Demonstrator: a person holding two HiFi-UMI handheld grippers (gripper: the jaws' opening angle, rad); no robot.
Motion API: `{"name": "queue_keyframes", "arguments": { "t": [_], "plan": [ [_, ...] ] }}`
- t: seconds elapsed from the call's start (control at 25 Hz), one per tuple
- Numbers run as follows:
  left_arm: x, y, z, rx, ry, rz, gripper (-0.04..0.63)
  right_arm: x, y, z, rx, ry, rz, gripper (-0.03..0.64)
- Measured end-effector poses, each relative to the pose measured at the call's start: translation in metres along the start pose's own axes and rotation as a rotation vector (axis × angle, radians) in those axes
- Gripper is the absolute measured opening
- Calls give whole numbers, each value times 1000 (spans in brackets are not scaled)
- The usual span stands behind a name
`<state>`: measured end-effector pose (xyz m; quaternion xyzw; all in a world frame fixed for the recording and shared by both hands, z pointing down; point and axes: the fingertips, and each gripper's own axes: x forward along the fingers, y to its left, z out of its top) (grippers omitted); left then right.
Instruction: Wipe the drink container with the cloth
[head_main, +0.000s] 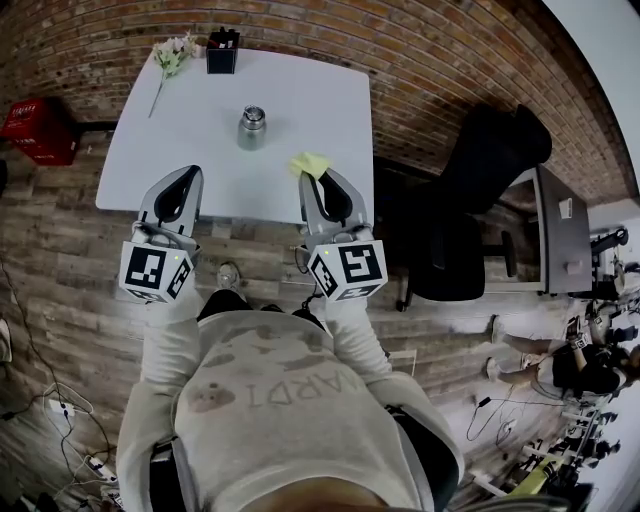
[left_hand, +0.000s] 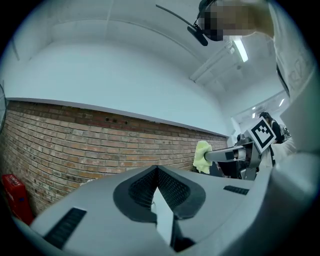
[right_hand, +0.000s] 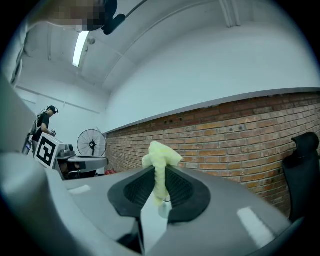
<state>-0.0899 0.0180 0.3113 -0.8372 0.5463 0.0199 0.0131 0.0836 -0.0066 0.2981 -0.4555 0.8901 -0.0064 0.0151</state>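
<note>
Pale sweater (head_main: 280, 400) fills the foreground. Over the white table's (head_main: 180, 150) near edge, the left gripper (left_hand: 156, 175) is pressed together, empty. The right gripper (right_hand: 159, 180) is clamped too. The steel drink container (head_main: 251, 128) stands mid-table, unheld. Only a fold of yellow cloth (head_main: 310, 163) is pinched, so a sideways wipe could topple the container.

A studio-like office or lab is indicated: a white bench (head_main: 200, 150) is set by a brick wall (head_main: 420, 50) on a plank floor (head_main: 60, 250), a black office chair (head_main: 480, 160) and a grey desk (head_main: 560, 230) are placed beside it, cables (head_main: 70, 415) are strewn about, and a pedestal fan (right_hand: 91, 142) is seen under strip lighting (right_hand: 80, 47).
</note>
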Motion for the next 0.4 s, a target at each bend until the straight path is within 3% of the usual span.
{"name": "queue_keyframes", "arguments": {
  "t": [0.4],
  "plan": [
    [6,4,-1,2,0,0,2,6,-2,-2,4,-1,1,72]
  ]
}}
